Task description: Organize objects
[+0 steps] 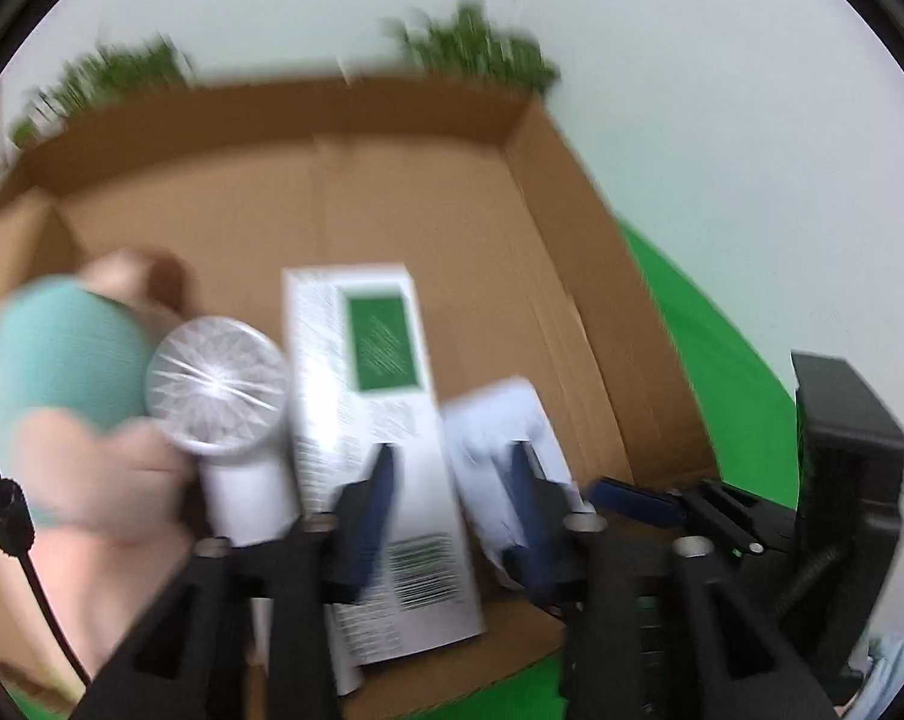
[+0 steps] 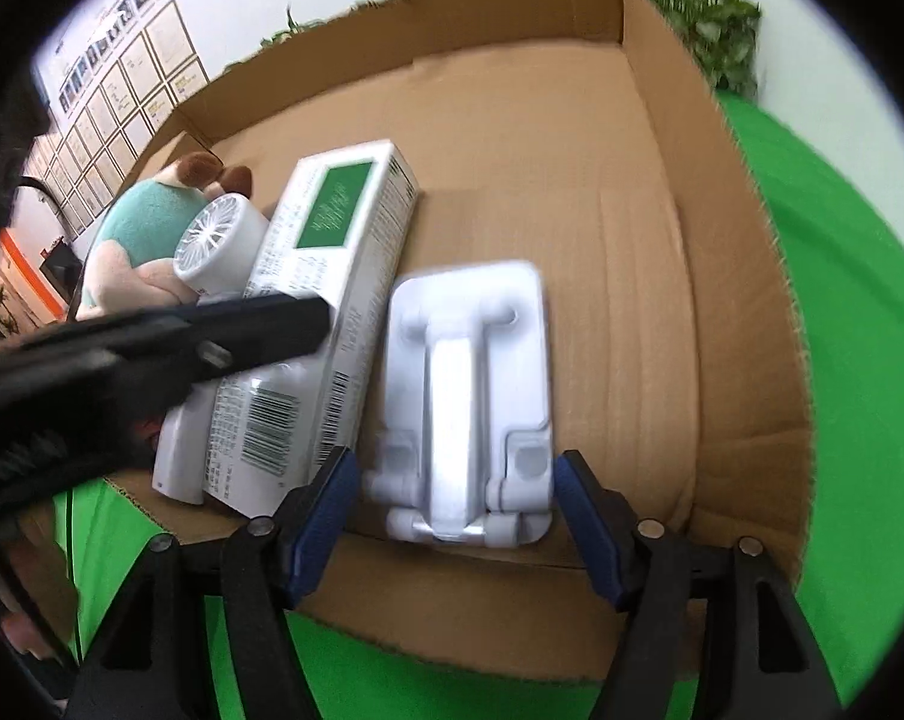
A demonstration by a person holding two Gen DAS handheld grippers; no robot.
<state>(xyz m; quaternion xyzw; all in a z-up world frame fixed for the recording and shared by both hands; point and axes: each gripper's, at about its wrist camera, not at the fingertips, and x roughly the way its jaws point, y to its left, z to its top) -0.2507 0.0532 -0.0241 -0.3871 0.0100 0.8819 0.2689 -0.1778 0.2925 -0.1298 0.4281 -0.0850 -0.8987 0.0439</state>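
Note:
A brown cardboard box (image 2: 632, 192) lies open on a green cloth. Inside, from left to right, lie a teal and cream plush toy (image 2: 134, 246), a white handheld fan (image 2: 218, 240), a white carton with a green label (image 2: 326, 300) and a white plastic stand (image 2: 470, 396). My right gripper (image 2: 452, 510) is open, with its fingers on either side of the stand's near end. My left gripper (image 1: 452, 498) is open above the carton (image 1: 380, 432), and one of its fingers (image 2: 254, 324) shows in the right wrist view. The stand (image 1: 500, 432) lies beside it.
The green cloth (image 2: 842, 300) surrounds the box. Green plants (image 1: 482, 48) stand behind it against a white wall. Framed sheets (image 2: 122, 78) hang on the wall at the far left. The right half of the box floor (image 2: 602, 240) is bare cardboard.

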